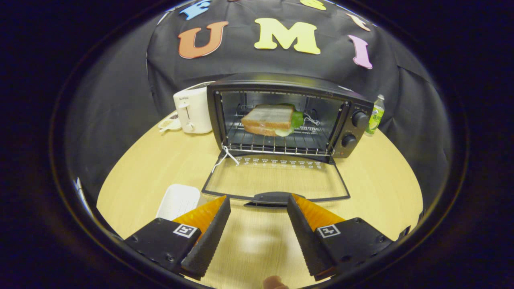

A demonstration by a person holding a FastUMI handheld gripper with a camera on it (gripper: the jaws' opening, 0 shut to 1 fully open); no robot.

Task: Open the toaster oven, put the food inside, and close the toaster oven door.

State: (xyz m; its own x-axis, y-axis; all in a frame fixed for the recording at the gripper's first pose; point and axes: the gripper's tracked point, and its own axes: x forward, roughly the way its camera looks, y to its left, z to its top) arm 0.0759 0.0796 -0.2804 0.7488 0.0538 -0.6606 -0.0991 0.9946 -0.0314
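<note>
Now your tongs (259, 222) hang spread apart over the counter (381, 180), gripping nothing, lined up just short of the door's handle (273, 198), which looks like the setup for lifting it shut. Your sandwich (270, 120) already sits on the rack inside the oven (289, 116), lying flat, long side running across the opening, lettuce edge toward the knobs (355, 129). Door (275, 176) lies folded down flat toward you, so closing is what's left.
</note>
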